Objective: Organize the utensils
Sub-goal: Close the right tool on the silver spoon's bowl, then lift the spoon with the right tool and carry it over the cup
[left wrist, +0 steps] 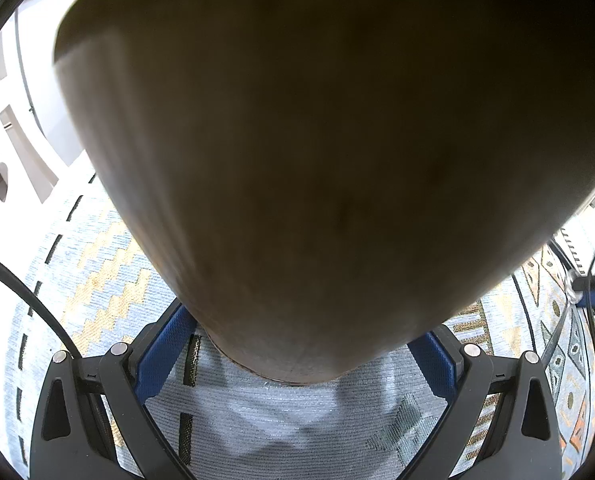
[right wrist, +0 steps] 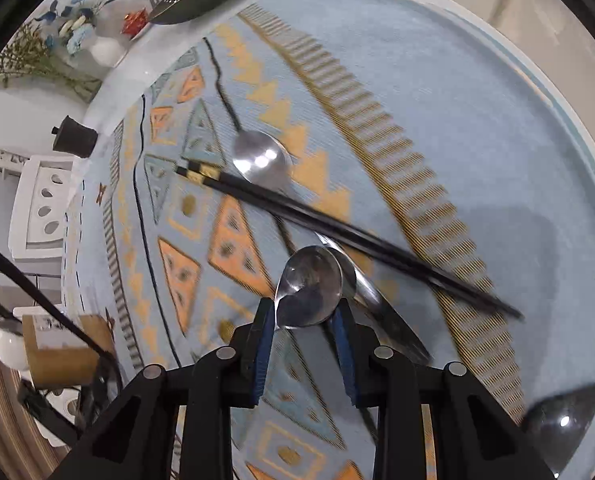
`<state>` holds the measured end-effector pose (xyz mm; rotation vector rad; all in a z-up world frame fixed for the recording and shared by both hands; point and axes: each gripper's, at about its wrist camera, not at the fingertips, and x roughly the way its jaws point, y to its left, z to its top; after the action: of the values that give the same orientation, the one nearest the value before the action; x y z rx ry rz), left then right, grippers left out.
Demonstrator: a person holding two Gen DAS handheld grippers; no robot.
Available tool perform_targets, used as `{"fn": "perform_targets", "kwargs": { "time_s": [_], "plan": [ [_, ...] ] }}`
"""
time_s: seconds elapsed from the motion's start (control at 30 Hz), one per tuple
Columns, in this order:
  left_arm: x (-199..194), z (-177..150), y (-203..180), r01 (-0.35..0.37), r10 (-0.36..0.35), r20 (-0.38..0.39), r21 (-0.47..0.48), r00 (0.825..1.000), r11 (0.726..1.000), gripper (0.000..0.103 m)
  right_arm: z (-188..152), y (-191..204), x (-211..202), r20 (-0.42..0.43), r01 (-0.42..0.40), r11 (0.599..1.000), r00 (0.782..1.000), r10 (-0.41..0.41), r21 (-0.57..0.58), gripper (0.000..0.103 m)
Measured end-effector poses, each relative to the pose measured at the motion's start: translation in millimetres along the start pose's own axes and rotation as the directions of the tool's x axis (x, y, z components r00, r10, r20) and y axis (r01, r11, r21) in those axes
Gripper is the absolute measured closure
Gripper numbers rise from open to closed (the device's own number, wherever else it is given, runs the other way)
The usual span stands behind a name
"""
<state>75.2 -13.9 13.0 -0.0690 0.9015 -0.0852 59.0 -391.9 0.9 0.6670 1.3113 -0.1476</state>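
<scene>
Spoon (right wrist: 311, 286) clamped in right hand-held gripper (right wrist: 307, 316) (left grips cup (left wrist: 297, 140)), chopsticks (right wrist: 337, 232) beside.

My left camera looks down past my jaws, very close to a brown cup (left wrist: 317, 140) that fills most of its view. My right camera looks steeply down at the table. Both see the same blue patterned cloth (right wrist: 437, 100) under my jaws.

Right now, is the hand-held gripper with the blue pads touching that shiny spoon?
Touching. The right wrist view shows the right hand-held gripper with both blue pads pressed against the edges of the spoon bowl.
</scene>
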Motion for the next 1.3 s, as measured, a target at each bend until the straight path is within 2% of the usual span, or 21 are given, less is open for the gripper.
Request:
{"fn": "perform_targets", "kwargs": {
  "time_s": [0.17, 0.23, 0.3, 0.33, 0.4, 0.47, 0.57, 0.73, 0.83, 0.97, 1.13, 1.2, 1.3],
  "plan": [
    [0.0, 0.0, 0.1, 0.0, 0.0, 0.0, 0.0, 1.0, 1.0, 0.003, 11.4, 15.7, 9.2, 0.044, 0.034, 0.999, 0.998, -0.034, 0.004, 0.067],
    [0.0, 0.1, 0.0, 0.0, 0.0, 0.0, 0.0, 1.0, 1.0, 0.003, 11.9, 26.1, 11.5, 0.078, 0.076, 0.996, 0.994, -0.073, -0.04, 0.066],
    [0.1, -0.1, 0.2, 0.0, 0.0, 0.0, 0.0, 1.0, 1.0, 0.003, 7.6, 37.7, 12.8, 0.109, 0.162, 0.983, 0.982, -0.152, -0.091, 0.081],
    [0.1, 0.1, -0.1, 0.0, 0.0, 0.0, 0.0, 1.0, 1.0, 0.003, 4.8, 42.9, 12.9, 0.122, 0.202, 0.972, 0.975, -0.187, -0.12, 0.083],
    [0.1, 0.1, -0.1, 0.0, 0.0, 0.0, 0.0, 1.0, 1.0, 0.003, -1.2, 50.5, 10.5, 0.13, 0.184, 0.971, 0.978, -0.164, -0.153, 0.095],
    [0.1, 0.1, 0.0, 0.0, 0.0, 0.0, 0.0, 1.0, 1.0, 0.003, -4.7, 54.7, 10.3, 0.107, 0.131, 0.981, 0.987, -0.117, -0.145, 0.097],
    [0.1, 0.1, 0.0, 0.0, 0.0, 0.0, 0.0, 1.0, 1.0, 0.003, -4.4, 59.5, 17.9, 0.087, 0.123, 0.983, 0.99, -0.111, -0.139, 0.097],
    [0.1, 0.2, -0.1, 0.0, 0.0, 0.0, 0.0, 1.0, 1.0, 0.003, 1.8, 77.7, 20.0, 0.072, 0.167, 0.975, 0.985, -0.158, -0.146, 0.096],
    [0.1, 0.3, 0.0, 0.0, 0.0, 0.0, -0.001, 1.0, 1.0, 0.003, 2.9, 94.6, 24.4, 0.045, 0.209, 0.961, 0.978, -0.204, -0.182, 0.096],
    [0.2, 0.2, -0.2, 0.001, -0.001, -0.001, -0.001, 1.0, 1.0, 0.003, 1.9, 116.0, 34.7, -0.003, 0.226, 0.948, 0.973, -0.233, -0.223, 0.096],
    [0.1, 0.5, -0.1, 0.001, -0.001, 0.0, -0.001, 1.0, 1.0, 0.003, 0.2, 129.8, 45.7, 0.0, 0.26, 0.929, 0.963, -0.27, -0.264, 0.096],
    [0.0, 0.5, 0.0, 0.001, -0.001, -0.001, -0.001, 1.0, 1.0, 0.003, 0.5, 129.1, 58.2, -0.039, 0.266, 0.926, 0.957, -0.286, -0.267, 0.096],
    [-0.3, 0.7, -0.2, 0.002, -0.002, -0.001, -0.002, 1.0, 1.0, 0.003, -3.3, 133.8, 58.7, -0.015, 0.279, 0.913, 0.955, -0.296, -0.299, 0.096]
  ]
}}
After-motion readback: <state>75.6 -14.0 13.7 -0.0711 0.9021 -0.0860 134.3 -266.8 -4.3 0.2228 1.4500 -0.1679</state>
